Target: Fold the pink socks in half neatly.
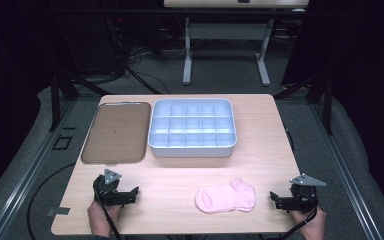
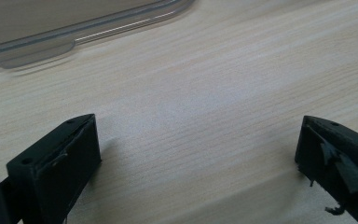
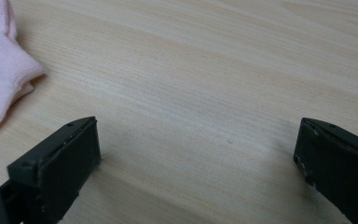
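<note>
Two containers, tray point(image 1: 114, 132) beside divided box point(image 1: 192, 127).

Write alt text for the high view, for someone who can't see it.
A pink sock lies flat near the front of a wooden table, between the left gripper and right gripper, both hand-held with jaws open. Behind it sit a white compartment tray and, to its left, a flat brown tray.
</note>
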